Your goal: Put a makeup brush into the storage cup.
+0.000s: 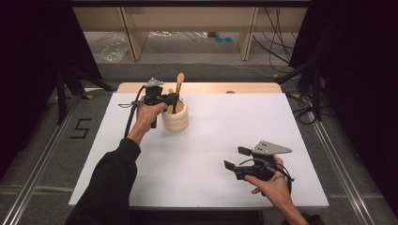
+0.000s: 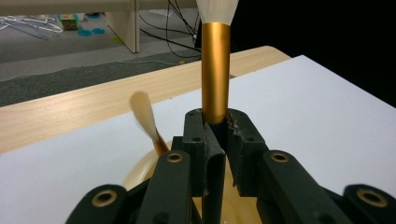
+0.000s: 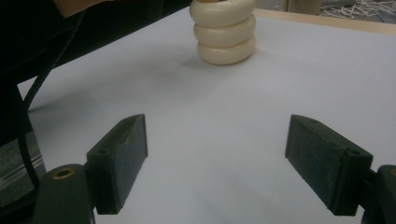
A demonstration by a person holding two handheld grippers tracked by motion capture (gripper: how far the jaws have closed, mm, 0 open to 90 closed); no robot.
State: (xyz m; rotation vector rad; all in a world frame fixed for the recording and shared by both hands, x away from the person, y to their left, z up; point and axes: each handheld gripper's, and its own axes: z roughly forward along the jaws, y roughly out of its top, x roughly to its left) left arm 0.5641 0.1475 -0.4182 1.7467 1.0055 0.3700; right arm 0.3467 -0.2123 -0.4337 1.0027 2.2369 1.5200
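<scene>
A cream ribbed holder (image 1: 175, 117) stands at the back left of the white sheet (image 1: 211, 140); the right gripper view has it far ahead (image 3: 224, 32). My left gripper (image 1: 172, 98) hovers just above its mouth, shut on a brush with a gold ferrule (image 2: 215, 70) and pale bristles that point upward (image 1: 179, 80). A second, blurred brush (image 2: 145, 119) leans inside the holder (image 2: 140, 170). Near the front right, my right gripper (image 1: 236, 158) is open, its jaws wide apart (image 3: 217, 154) over bare sheet with nothing between them.
The wooden tabletop (image 1: 202, 87) shows past the sheet's far edge. Beyond it are shelf legs (image 1: 131, 33), cables (image 1: 277, 42) and clutter on the floor. Dark curtains stand at both sides, with stand legs and floor rails (image 1: 37, 173) beside the table.
</scene>
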